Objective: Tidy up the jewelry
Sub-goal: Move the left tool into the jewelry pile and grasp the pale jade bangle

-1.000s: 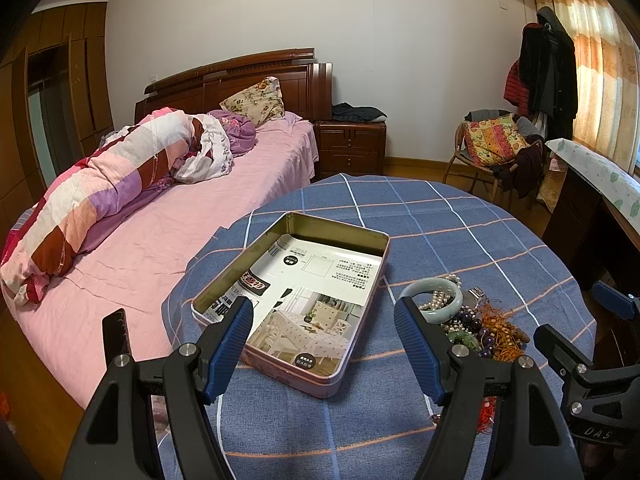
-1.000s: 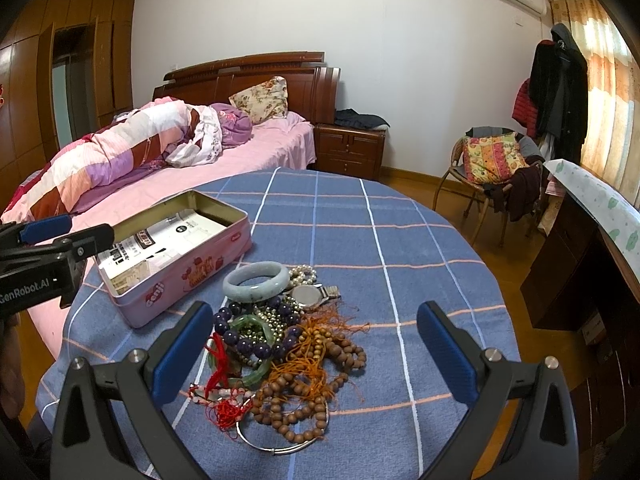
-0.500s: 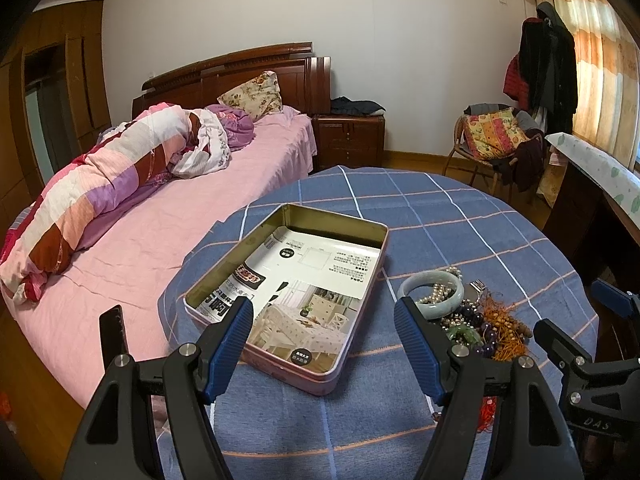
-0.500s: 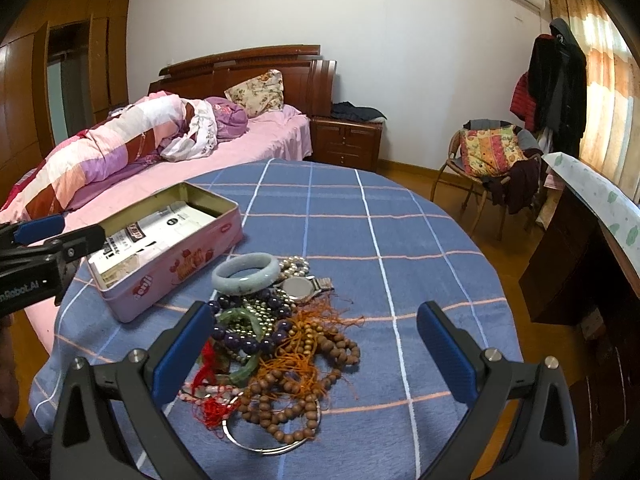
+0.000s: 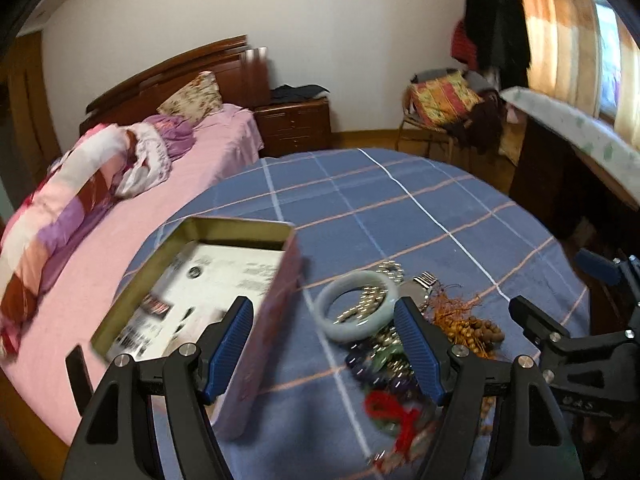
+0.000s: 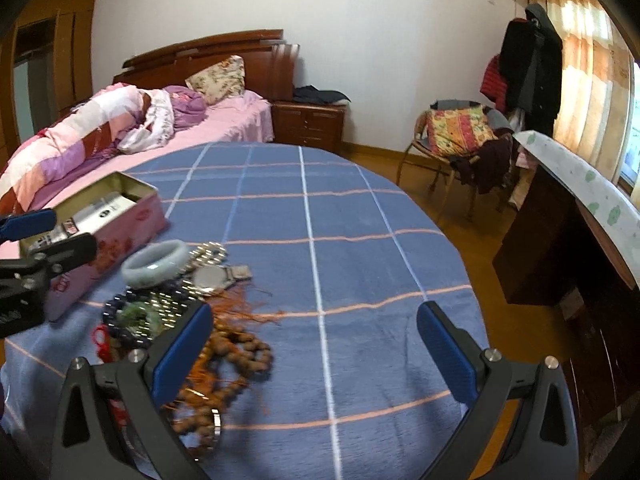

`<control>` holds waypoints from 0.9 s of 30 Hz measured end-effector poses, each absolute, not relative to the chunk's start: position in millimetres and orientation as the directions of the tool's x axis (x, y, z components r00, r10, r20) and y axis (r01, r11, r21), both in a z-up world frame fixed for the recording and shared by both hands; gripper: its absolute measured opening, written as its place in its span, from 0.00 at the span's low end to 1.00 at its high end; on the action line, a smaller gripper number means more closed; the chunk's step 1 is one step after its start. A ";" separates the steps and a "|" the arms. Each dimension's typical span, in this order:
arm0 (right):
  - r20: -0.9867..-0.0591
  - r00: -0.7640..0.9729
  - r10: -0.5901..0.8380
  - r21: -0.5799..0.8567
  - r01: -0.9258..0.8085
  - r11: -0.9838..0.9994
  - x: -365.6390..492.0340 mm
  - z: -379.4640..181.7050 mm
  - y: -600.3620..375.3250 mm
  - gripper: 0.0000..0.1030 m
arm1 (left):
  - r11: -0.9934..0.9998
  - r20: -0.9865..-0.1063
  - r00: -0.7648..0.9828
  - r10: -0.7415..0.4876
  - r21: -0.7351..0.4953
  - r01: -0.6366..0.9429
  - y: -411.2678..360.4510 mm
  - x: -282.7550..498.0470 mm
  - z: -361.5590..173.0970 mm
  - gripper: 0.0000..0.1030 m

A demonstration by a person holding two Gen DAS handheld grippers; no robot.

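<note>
- Left gripper [image 5: 322, 346], bottom centre of the left wrist view: blue-padded jaws spread wide, nothing between them.
- Right gripper [image 6: 314, 354], bottom of the right wrist view: jaws likewise wide apart, empty, above the blue checked tablecloth [image 6: 352, 216].
- Jewelry heap [image 6: 176, 316], lower left: brown wooden beads, orange tassels, dark purple beads, red cord, a silver watch [image 6: 212, 276], tangled together.
- Pale green bangle [image 5: 356, 306] lies on the heap's far edge.
- Open pink tin [image 5: 192, 284], left of the heap, holds printed paper.
- Bed [image 6: 120, 136] behind, upper left.
</note>
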State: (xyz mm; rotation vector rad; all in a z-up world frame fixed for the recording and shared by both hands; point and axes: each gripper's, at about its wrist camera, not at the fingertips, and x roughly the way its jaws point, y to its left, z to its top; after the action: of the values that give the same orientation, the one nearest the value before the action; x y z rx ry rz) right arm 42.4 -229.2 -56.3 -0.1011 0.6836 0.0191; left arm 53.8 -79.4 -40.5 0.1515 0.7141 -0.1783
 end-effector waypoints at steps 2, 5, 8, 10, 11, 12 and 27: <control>-0.634 0.773 -0.018 -0.084 -0.046 0.995 42.9 -57.9 -233.7 1.00 | 0.968 -0.680 0.723 -0.121 0.079 0.237 -89.0 63.5 -48.2 0.71; -0.634 0.773 -0.019 -0.086 -0.046 0.995 44.0 -60.2 -237.0 1.00 | 0.960 -0.703 0.701 -0.123 0.096 0.264 -101.3 76.8 -60.8 0.71; -0.637 0.771 -0.015 -0.079 -0.046 0.996 44.8 -61.5 -240.3 1.00 | 0.953 -0.716 0.689 -0.112 0.119 0.279 -111.3 84.1 -70.3 0.70; -0.639 0.769 -0.009 -0.069 -0.045 0.997 46.6 -62.8 -241.9 1.00 | 0.952 -0.728 0.677 -0.106 0.123 0.282 -113.3 88.9 -77.4 0.52; -0.640 0.768 -0.006 -0.065 -0.046 0.997 47.2 -63.5 -242.1 1.00 | 0.951 -0.744 0.659 -0.115 0.109 0.289 -111.7 91.8 -81.1 0.42; -0.642 0.767 -0.004 -0.063 -0.048 0.997 47.1 -64.0 -242.6 1.00 | 0.950 -0.756 0.640 -0.136 0.083 0.300 -110.2 94.1 -83.7 0.38; -0.638 0.770 0.005 -0.067 -0.063 0.996 46.2 -68.4 -237.3 1.00 | 0.944 -0.648 0.734 -0.201 0.073 0.323 -98.3 59.3 -44.2 0.00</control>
State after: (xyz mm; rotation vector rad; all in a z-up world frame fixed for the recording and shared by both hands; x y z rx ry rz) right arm 46.2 -237.3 -68.4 -0.0863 0.6918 0.0369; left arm 59.3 -98.3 -44.2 0.1858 0.6889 -0.2899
